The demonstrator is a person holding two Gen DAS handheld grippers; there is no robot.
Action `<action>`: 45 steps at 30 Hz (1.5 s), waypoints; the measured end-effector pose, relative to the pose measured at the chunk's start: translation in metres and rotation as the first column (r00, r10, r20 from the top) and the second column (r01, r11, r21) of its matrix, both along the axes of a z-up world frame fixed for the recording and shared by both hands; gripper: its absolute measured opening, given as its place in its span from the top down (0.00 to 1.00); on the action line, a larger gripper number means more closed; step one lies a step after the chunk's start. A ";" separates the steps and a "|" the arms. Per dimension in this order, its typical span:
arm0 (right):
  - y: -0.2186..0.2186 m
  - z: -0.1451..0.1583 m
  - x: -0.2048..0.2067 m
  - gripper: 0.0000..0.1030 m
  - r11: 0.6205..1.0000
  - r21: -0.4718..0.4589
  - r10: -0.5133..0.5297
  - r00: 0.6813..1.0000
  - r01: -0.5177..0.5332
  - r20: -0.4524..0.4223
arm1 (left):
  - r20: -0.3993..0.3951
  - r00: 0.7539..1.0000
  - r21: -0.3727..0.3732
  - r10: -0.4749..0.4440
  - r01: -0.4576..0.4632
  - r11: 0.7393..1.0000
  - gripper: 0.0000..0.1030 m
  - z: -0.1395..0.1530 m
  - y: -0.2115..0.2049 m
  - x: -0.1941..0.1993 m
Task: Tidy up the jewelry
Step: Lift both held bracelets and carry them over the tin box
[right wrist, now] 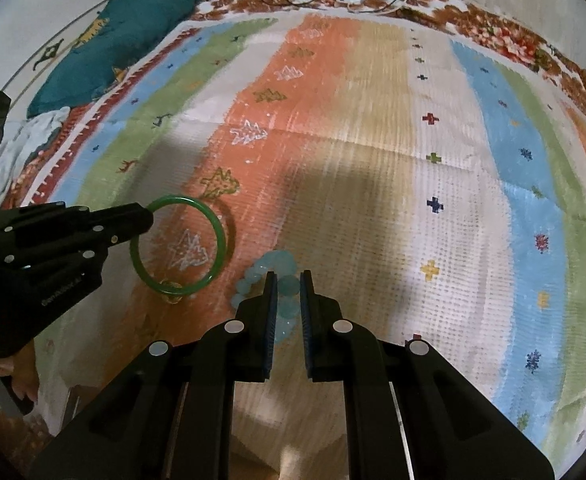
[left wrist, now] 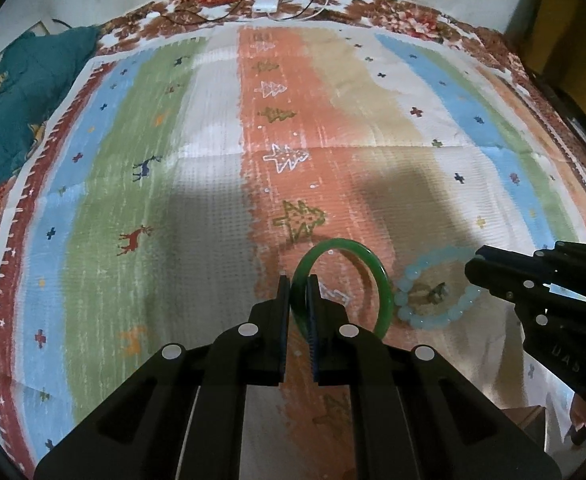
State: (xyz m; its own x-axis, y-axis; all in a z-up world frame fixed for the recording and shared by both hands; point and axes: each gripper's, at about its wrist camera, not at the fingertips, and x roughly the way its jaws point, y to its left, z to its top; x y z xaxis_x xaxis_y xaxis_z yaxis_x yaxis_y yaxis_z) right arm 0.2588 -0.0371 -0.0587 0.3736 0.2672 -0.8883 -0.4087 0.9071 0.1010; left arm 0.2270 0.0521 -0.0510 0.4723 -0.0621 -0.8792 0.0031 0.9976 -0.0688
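Note:
My left gripper (left wrist: 299,280) is shut on a green bangle (left wrist: 377,268) and holds it tilted just above the striped cloth; the bangle also shows in the right wrist view (right wrist: 217,226), with the left gripper (right wrist: 145,218) at its left rim. A pale blue bead bracelet (left wrist: 433,320) lies on the cloth to the right of the bangle. My right gripper (right wrist: 289,276) is shut on one side of that bead bracelet (right wrist: 271,260); it shows in the left wrist view (left wrist: 473,266) at the bracelet's right side.
A striped cloth (left wrist: 213,140) with deer and tree patterns covers a bed. A teal pillow (left wrist: 25,92) lies at the far left. A white charger with cables (left wrist: 265,4) lies at the far edge. A small gold item (right wrist: 172,298) lies under the bangle's near rim.

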 end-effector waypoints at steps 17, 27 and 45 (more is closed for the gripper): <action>0.005 0.024 -0.026 0.88 0.999 0.040 0.034 0.998 -0.036 0.047 | 0.031 0.999 -0.020 0.023 -0.022 1.000 0.93 0.019 -0.002 -0.016; 0.010 0.032 -0.045 0.88 0.997 0.050 0.050 0.997 -0.053 0.063 | 0.048 0.999 -0.038 0.024 -0.022 0.999 0.92 0.031 -0.005 -0.031; 0.000 0.065 -0.074 0.88 0.994 0.088 0.046 0.988 -0.059 0.149 | 0.099 0.995 -0.078 0.024 -0.016 0.997 0.92 0.052 -0.013 -0.064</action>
